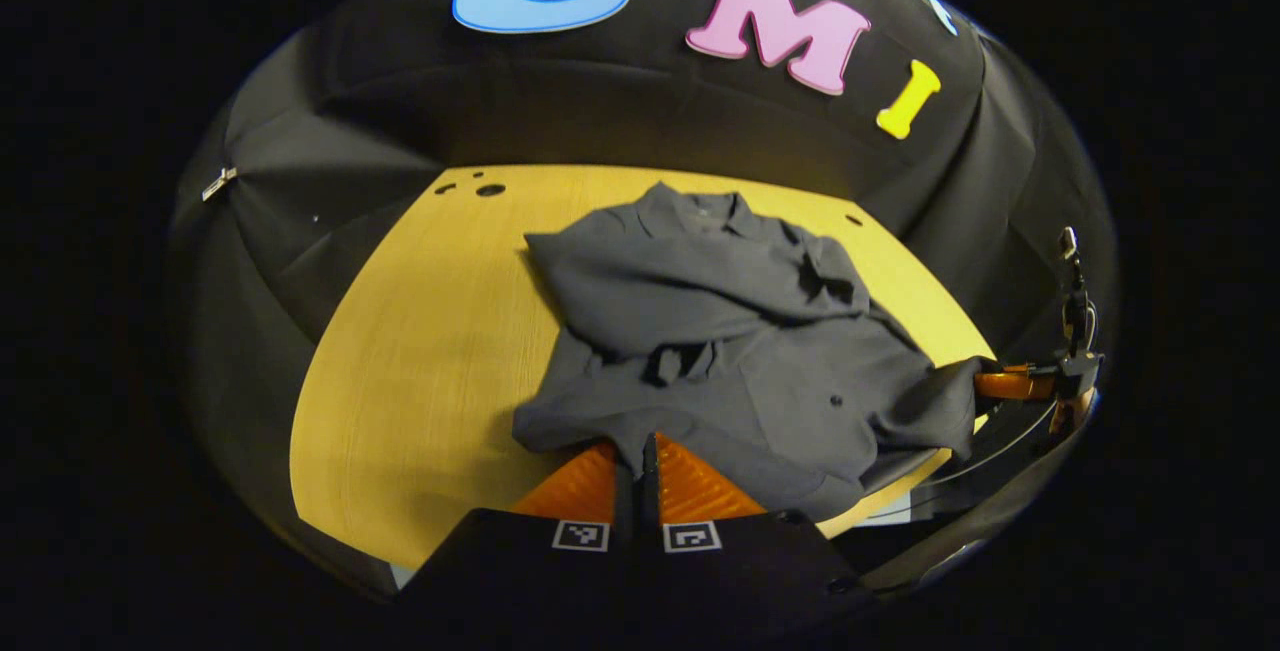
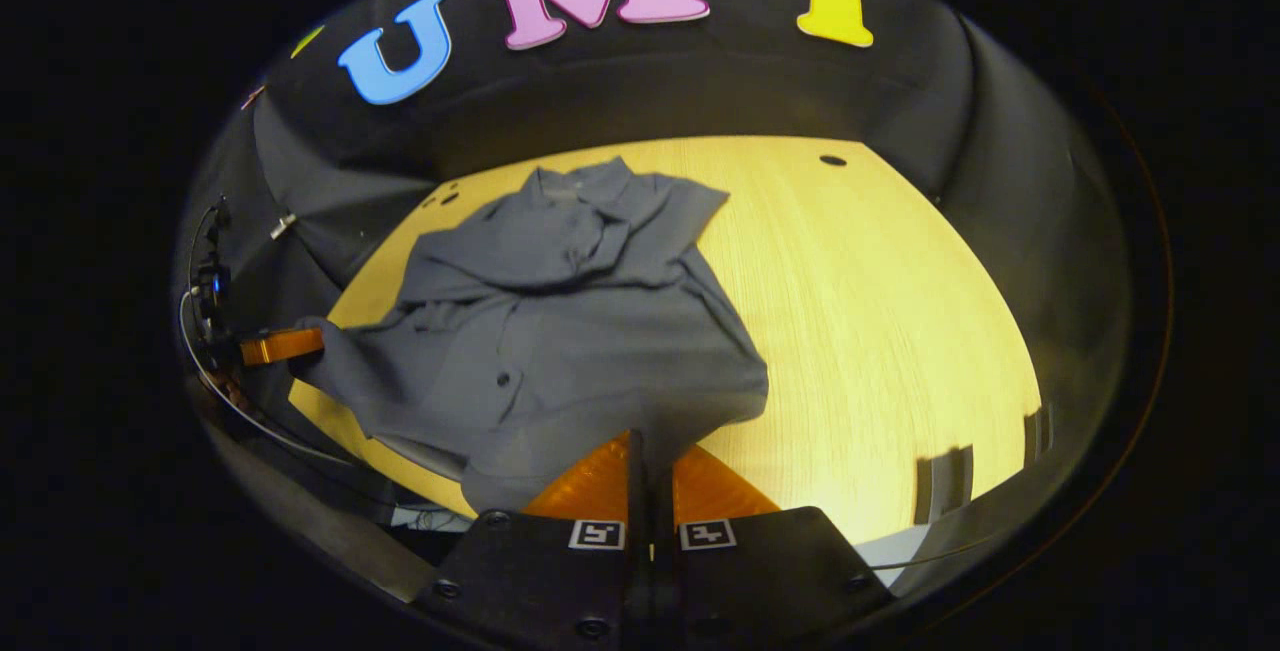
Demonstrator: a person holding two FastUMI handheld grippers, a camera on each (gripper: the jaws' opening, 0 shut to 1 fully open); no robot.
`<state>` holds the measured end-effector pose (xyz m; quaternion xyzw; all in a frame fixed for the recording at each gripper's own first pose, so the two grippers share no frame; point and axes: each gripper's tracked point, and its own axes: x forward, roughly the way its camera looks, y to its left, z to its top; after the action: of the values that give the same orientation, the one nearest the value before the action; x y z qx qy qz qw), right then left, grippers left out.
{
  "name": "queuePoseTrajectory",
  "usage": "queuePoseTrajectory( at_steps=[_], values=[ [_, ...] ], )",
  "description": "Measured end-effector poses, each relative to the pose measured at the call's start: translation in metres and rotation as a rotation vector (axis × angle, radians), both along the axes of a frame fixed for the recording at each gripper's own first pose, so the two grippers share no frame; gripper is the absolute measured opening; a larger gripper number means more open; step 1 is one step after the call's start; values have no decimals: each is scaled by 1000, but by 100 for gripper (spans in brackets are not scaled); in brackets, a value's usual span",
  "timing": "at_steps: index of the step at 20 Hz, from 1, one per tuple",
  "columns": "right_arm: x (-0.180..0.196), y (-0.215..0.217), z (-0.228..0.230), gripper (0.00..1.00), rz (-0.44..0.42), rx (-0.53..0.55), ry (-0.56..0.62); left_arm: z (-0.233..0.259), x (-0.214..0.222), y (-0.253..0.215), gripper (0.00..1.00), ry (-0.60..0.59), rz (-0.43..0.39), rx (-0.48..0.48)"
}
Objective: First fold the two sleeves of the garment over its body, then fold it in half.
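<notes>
Both grippers pinch the hem of a grey shirt (image 1: 720, 351) on the yellow table (image 1: 420, 351); left gripper (image 1: 640, 451) and right gripper (image 2: 650, 451) each clamped tight on a corner; both sleeves lie folded over its body.

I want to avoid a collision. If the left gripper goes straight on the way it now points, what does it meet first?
The left gripper is already shut on the hem of the grey shirt. Going straight on, it would likely push into the shirt's bunched body lying on the yellow table; depth is hard to judge.

My right tongs (image 2: 650, 456) pinch the grey shirt's (image 2: 560, 331) near hem on the yellow bench (image 2: 880, 331); left tongs (image 2: 285, 344) grip its far corner.
</notes>
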<state>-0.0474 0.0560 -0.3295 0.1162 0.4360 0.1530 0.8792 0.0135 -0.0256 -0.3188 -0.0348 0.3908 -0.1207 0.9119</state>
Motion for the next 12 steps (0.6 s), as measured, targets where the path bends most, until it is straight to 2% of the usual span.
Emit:
queuePoseTrajectory(
  at_steps=[6,12],
  values=[
    [87,-7,52,5,-89,65,-171,55,63,-5,6,-150,35,-44],
    [147,-12,78,5,-130,64,-284,97,125,-13,5,-269,80,-75]
  ],
)
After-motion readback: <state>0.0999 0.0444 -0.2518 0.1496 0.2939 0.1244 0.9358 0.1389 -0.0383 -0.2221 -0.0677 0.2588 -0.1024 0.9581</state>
